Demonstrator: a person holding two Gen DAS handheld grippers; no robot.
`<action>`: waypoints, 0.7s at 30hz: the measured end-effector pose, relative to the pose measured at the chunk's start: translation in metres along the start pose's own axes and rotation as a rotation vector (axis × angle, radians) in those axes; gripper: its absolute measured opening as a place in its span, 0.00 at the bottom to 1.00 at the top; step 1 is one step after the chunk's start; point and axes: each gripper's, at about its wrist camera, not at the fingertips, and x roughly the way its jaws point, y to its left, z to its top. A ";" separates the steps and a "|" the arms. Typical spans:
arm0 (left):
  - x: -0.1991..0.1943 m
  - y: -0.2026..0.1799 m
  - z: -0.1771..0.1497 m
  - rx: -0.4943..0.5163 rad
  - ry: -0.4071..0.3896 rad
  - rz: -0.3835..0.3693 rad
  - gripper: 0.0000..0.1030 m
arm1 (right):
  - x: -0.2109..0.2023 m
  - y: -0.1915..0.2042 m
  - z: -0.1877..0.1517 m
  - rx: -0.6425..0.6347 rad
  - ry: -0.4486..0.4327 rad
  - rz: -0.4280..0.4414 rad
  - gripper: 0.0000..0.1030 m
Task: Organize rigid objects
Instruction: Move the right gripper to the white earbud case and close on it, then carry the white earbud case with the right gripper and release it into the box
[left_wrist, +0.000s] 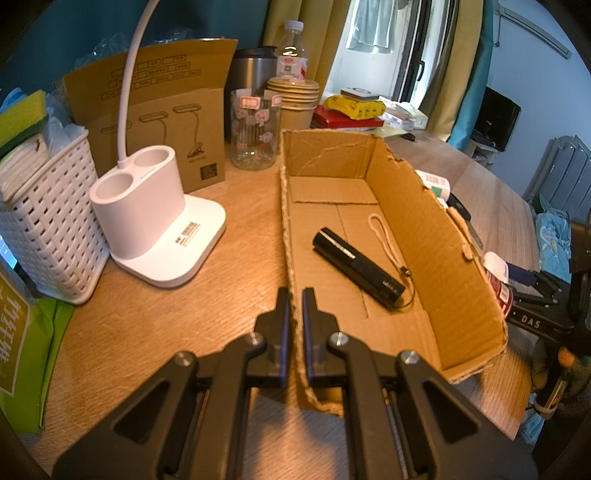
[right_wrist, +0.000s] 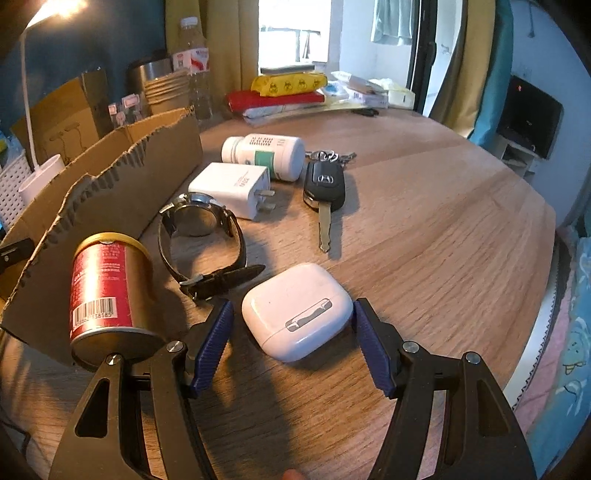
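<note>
The right gripper (right_wrist: 291, 339) is spread wide with its blue pads (right_wrist: 212, 347) either side of the white earbud case (right_wrist: 297, 310) on the wooden table (right_wrist: 443, 229), not touching it. Beyond lie a wristwatch (right_wrist: 203, 240), a car key (right_wrist: 325, 188), a white charger (right_wrist: 236, 186) and a pill bottle (right_wrist: 266, 155), with a red can (right_wrist: 107, 288) to the left against the cardboard box (right_wrist: 110, 173). The left gripper (left_wrist: 295, 314) is clamped on the box's near left wall, and a black flashlight (left_wrist: 356, 267) lies inside on the box floor.
</note>
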 end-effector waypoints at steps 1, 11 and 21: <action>0.000 0.000 0.000 0.000 0.000 0.000 0.06 | 0.000 0.001 0.000 -0.005 -0.003 -0.003 0.67; 0.000 0.000 0.000 0.000 -0.001 0.000 0.06 | -0.005 0.002 -0.003 -0.019 -0.032 -0.025 0.60; -0.001 0.000 0.000 0.000 -0.001 0.000 0.06 | -0.011 0.000 -0.002 0.002 -0.046 -0.013 0.60</action>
